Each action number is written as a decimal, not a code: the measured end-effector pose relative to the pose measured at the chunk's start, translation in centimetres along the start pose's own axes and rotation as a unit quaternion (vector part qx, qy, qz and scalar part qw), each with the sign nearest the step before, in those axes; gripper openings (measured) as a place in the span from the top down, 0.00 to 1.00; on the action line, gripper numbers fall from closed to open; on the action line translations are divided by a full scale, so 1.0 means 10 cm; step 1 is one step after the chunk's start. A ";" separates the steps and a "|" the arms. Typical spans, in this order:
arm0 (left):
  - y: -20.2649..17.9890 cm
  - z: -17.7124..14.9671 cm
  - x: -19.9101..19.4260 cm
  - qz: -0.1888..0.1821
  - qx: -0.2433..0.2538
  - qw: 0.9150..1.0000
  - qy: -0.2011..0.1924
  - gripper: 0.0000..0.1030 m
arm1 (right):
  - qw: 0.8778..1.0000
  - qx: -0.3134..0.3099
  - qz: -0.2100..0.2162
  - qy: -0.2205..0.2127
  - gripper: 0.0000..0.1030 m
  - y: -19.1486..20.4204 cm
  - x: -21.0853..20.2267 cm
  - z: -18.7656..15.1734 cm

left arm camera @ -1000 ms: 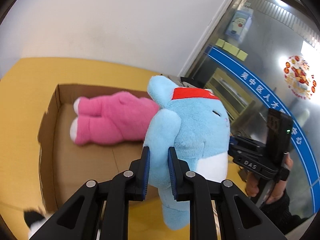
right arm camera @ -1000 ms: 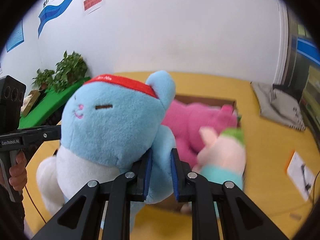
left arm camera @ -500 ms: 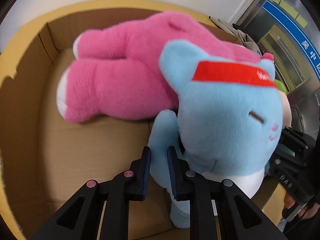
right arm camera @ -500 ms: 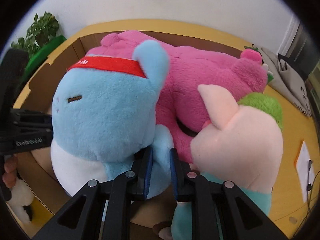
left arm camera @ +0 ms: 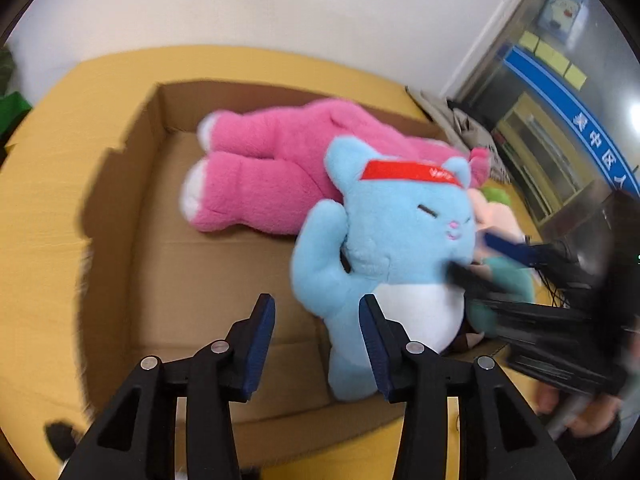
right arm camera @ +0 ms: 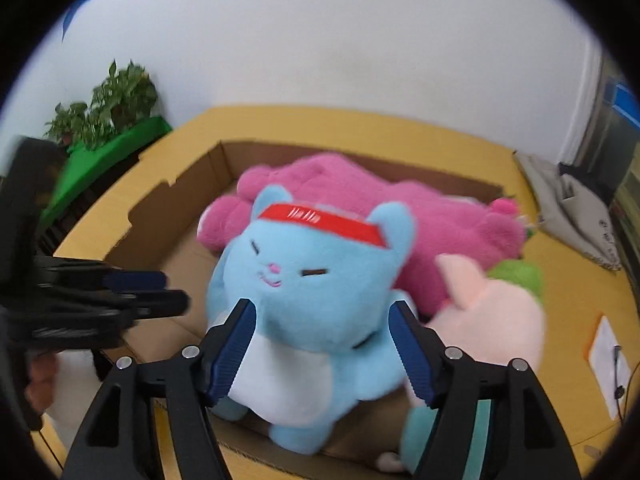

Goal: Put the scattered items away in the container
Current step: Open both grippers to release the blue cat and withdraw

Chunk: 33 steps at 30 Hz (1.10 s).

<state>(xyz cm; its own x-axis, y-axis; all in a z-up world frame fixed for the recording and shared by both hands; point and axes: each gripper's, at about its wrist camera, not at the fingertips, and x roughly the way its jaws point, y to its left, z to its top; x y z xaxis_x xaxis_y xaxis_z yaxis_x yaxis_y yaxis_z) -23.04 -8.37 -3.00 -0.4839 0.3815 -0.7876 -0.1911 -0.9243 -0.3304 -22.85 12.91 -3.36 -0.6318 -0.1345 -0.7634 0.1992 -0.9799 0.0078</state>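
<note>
Yellow tabletop (left arm camera: 48, 208), white wall, glass door with blue band at right.

Left wrist view: cardboard box (left arm camera: 132, 208) on the table, holding a pink plush (left arm camera: 264, 176) lying flat and a blue plush cat (left arm camera: 392, 248) propped against it at the near wall. Left gripper (left arm camera: 316, 336): jaws opening, nothing between them, cat just beside the right pad.

Right wrist view: same box (right arm camera: 176, 200), potted plants (right arm camera: 108, 104) on a green stand, grey cloth (right arm camera: 576, 208) at the table's far right. Right gripper (right arm camera: 320, 348): jaws opening, cat (right arm camera: 316, 280) framed between the pads but unpressed. Pale pink plush (right arm camera: 496, 320) sits at the box's near-right corner.

Risk: the cat leans near the low front wall; snagging fur on withdrawal could tip it out.
</note>
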 end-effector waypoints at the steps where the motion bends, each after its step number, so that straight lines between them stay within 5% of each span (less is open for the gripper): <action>1: 0.03 -0.04 -0.10 0.000 -0.004 1.000 -0.010 0.55 | 1.000 -0.002 -0.008 0.018 0.35 0.00 0.19 0.00; 3: 0.04 -0.11 -0.32 0.007 -0.009 0.999 -0.033 0.48 | 0.998 0.045 0.020 0.034 0.29 -0.11 0.44 -0.06; 6: -0.04 -0.27 -0.59 0.032 -0.008 0.997 -0.071 0.18 | 0.992 0.108 0.058 0.032 0.23 -0.27 0.35 -0.13; 9: -0.15 -0.43 -0.83 0.029 -0.007 0.993 -0.112 0.10 | 0.994 0.103 0.035 0.016 0.23 -0.22 0.04 -0.19; 12: -0.25 -0.62 -0.92 0.020 -0.014 0.991 -0.131 0.00 | 0.993 0.101 0.032 -0.046 0.23 -0.19 -0.49 -0.33; 15: -0.34 -0.78 -0.95 0.016 -0.020 0.991 -0.132 0.00 | 0.989 0.115 0.014 -0.093 0.21 -0.20 -0.97 -0.62; 19: -0.45 -0.96 -1.02 0.022 -0.013 0.989 -0.146 0.00 | 0.993 0.093 -0.032 -0.065 0.21 -0.09 -1.11 -0.83; 33: -0.92 -1.24 -1.36 0.084 0.054 0.975 -0.200 0.00 | 0.988 0.066 -0.101 -0.102 0.21 -0.09 -1.64 -1.09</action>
<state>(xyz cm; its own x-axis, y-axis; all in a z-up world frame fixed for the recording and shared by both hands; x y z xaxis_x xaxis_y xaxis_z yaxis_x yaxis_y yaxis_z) -4.15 -4.92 4.32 -0.8061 0.2107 -0.5531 -0.1586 -0.9772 -0.1411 -4.50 17.57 2.06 -0.7889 0.0511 -0.6124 -0.0365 -0.9987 -0.0363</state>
